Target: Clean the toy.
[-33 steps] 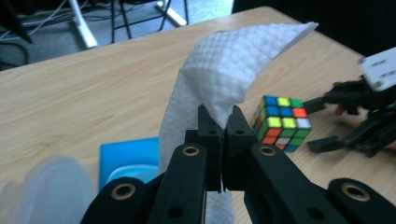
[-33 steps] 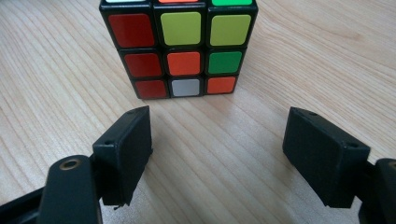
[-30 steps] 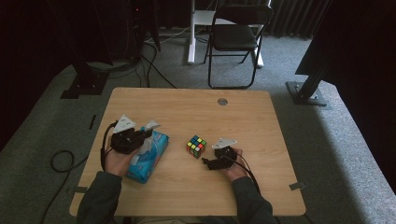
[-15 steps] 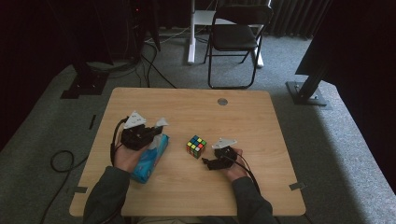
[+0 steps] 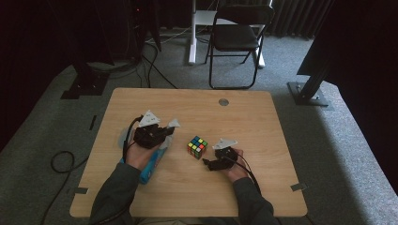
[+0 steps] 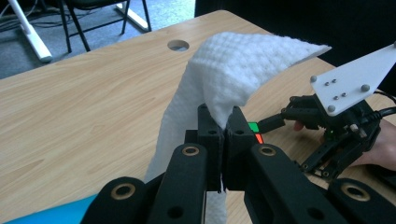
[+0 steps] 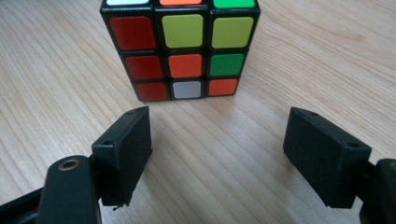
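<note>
A scrambled colour cube (image 5: 197,146) (image 7: 182,49) stands on the wooden table (image 5: 244,117) near its middle. My right gripper (image 5: 208,164) (image 7: 217,154) rests on the table just short of the cube, jaws open and nothing between them. My left gripper (image 5: 165,131) (image 6: 223,122) is shut on a white tissue (image 6: 233,70) (image 5: 172,123), which hangs in a fold over the jaws. It hovers over a blue tissue pack (image 5: 151,165) (image 6: 51,215), left of the cube. In the left gripper view the right gripper (image 6: 280,122) shows farther off, with the cube (image 6: 254,132) half hidden behind the jaws.
A round cable hole (image 5: 224,101) sits near the table's far edge. Beyond the table stand a black folding chair (image 5: 234,37) and a white stand (image 5: 193,28). Cables trail on the carpet at the left (image 5: 61,161).
My left gripper has carried the white tissue rightward, toward the cube. The right gripper and the cube have kept still.
</note>
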{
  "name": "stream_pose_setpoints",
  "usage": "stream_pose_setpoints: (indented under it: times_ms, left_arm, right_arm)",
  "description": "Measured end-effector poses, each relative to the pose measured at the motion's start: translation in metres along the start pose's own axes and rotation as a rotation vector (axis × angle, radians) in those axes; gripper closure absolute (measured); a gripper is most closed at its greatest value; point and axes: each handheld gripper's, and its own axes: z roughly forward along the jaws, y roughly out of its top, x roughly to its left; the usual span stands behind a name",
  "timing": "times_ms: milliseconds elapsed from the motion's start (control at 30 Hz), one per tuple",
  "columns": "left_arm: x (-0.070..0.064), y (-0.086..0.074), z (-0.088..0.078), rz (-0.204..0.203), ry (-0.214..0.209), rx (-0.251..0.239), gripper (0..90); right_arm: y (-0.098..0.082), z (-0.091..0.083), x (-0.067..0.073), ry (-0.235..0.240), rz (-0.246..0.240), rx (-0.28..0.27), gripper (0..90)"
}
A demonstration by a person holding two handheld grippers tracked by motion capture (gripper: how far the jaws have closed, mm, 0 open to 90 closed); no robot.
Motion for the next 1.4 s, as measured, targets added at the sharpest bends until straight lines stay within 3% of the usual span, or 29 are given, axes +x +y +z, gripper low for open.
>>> stream_pose_setpoints:
  times_ms: [367,567,833,1067,1233,1333,1400]
  left_arm:
    - [-0.005,0.009,0.007,0.013,-0.019,-0.008,88.8]
    - [-0.008,0.011,0.012,0.017,-0.033,-0.006,88.8]
    - [-0.019,0.016,0.022,0.044,-0.056,0.003,88.8]
    - [-0.028,0.019,0.028,0.053,-0.076,-0.004,88.8]
    - [-0.034,0.029,0.028,0.049,-0.114,-0.037,88.8]
    - [-0.038,0.032,0.028,0.063,-0.109,-0.045,88.7]
    - [-0.039,0.028,0.035,0.065,-0.099,-0.017,88.7]
  right_arm:
    - [0.009,0.009,0.010,0.028,0.000,-0.002,20.2]
    - [0.014,0.011,0.009,0.032,0.010,-0.035,20.9]
    - [0.018,0.015,0.012,0.026,-0.009,-0.057,33.1]
    - [0.017,0.015,0.014,0.026,-0.031,-0.062,33.6]
    - [0.017,0.015,0.017,0.053,-0.052,-0.061,33.6]
    - [0.017,0.015,0.017,0.058,-0.051,-0.061,33.6]
    - [0.016,0.015,0.016,0.061,-0.044,-0.063,33.6]
